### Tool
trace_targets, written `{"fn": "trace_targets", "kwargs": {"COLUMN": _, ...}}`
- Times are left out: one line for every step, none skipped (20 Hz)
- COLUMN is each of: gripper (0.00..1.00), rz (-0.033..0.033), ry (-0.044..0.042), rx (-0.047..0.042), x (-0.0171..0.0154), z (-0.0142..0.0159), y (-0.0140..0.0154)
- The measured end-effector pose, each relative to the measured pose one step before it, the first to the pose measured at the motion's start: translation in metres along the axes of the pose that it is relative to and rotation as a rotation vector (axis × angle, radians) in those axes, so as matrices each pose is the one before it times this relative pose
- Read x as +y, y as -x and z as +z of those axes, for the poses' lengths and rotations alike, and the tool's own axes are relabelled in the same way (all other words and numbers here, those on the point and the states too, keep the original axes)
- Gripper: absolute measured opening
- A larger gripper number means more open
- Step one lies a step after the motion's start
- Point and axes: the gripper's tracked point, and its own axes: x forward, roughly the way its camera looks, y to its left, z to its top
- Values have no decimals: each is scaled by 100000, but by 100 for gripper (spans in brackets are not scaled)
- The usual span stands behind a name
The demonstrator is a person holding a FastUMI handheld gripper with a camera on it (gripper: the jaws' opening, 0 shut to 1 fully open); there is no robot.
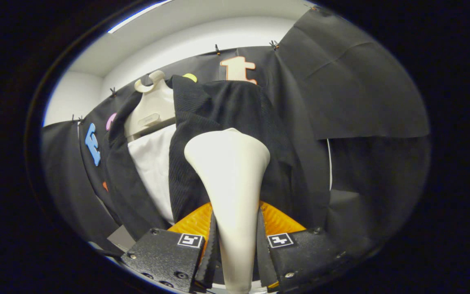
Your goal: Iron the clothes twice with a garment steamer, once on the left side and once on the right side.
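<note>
We hold the cream-white, flare-headed plastic garment steamer (229,179) upright at centre frame, its slim handle pinched from both sides by the black two-finger gripper (235,261). Its long axis rises straight from between the fingers. The black ribbed jacket (235,118), hung open over a white shirt (153,171) on a cream mannequin bust (153,108), lies directly beyond the head, mostly the panel at frame right. We judge the next pass runs along that panel.
</note>
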Motion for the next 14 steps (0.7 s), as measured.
{"fn": "trace_targets", "kwargs": {"gripper": 44, "rz": 101, "ry": -516, "rx": 779, "x": -76, "z": -403, "y": -1}}
{"fn": "trace_targets", "kwargs": {"gripper": 44, "rz": 278, "ry": -564, "rx": 794, "x": -45, "z": -425, "y": 16}}
{"fn": "trace_targets", "kwargs": {"gripper": 44, "rz": -71, "ry": 28, "rx": 494, "x": -28, "z": -148, "y": -105}}
{"fn": "trace_targets", "kwargs": {"gripper": 45, "rz": -314, "ry": 125, "rx": 427, "x": -56, "z": -353, "y": -133}}
{"fn": "trace_targets", "kwargs": {"gripper": 45, "rz": -124, "ry": -23, "rx": 317, "x": 9, "z": -323, "y": -38}}
{"fn": "trace_targets", "kwargs": {"gripper": 45, "rz": 74, "ry": -128, "rx": 310, "x": -104, "z": -330, "y": 224}}
{"fn": "trace_targets", "kwargs": {"gripper": 45, "rz": -331, "ry": 210, "rx": 364, "x": -197, "z": -349, "y": 140}}
{"fn": "trace_targets", "kwargs": {"gripper": 45, "rz": -492, "ry": 362, "rx": 296, "x": -361, "z": -367, "y": 132}}
{"fn": "trace_targets", "kwargs": {"gripper": 45, "rz": -408, "ry": 362, "rx": 365, "x": -115, "z": -365, "y": 57}}
{"fn": "trace_targets", "kwargs": {"gripper": 45, "rz": -265, "ry": 319, "rx": 504, "x": 49, "z": -401, "y": -24}}
{"fn": "trace_targets", "kwargs": {"gripper": 45, "rz": -176, "ry": 633, "rx": 509, "x": 71, "z": -448, "y": 5}}
{"fn": "trace_targets", "kwargs": {"gripper": 45, "rz": -288, "ry": 766, "rx": 456, "x": 9, "z": -575, "y": -41}}
{"fn": "trace_targets", "kwargs": {"gripper": 45, "rz": -308, "ry": 981, "rx": 619, "x": 57, "z": -588, "y": 8}}
{"fn": "trace_targets", "kwargs": {"gripper": 45, "rz": -417, "ry": 895, "rx": 537, "x": 6, "z": -628, "y": -62}}
